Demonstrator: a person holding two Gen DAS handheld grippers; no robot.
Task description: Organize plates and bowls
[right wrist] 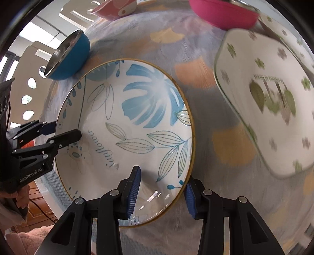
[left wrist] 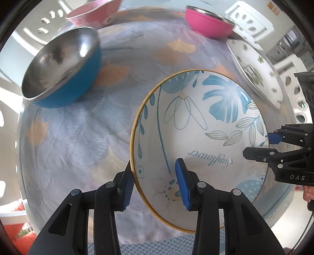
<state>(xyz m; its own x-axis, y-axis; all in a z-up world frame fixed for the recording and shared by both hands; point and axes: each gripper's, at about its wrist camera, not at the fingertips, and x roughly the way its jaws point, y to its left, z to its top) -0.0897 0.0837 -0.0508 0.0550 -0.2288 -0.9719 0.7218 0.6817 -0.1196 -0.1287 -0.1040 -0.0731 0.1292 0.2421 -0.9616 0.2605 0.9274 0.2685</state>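
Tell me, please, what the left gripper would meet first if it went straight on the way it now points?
Probably the flowered plate: the left gripper straddles its gold rim, pointing steeply down, so the plate's sloped wall lies first, though depth is unclear.

Left claw [left wrist: 157, 185] pointing steeply down, blue pads astride a rim, right claw [right wrist: 162, 193] likewise steep, pads astride the opposite rim, both partly closed

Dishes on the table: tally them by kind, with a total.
Metal-lined bowls: 2, a blue bowl and a magenta bowl.
Pale pink bowls: 1, the pink bowl at the far edge.
Round plates: 1, the leaf-patterned plate.
Square-cornered plates: 1, the green-flowered plate.
Total: 5 dishes.
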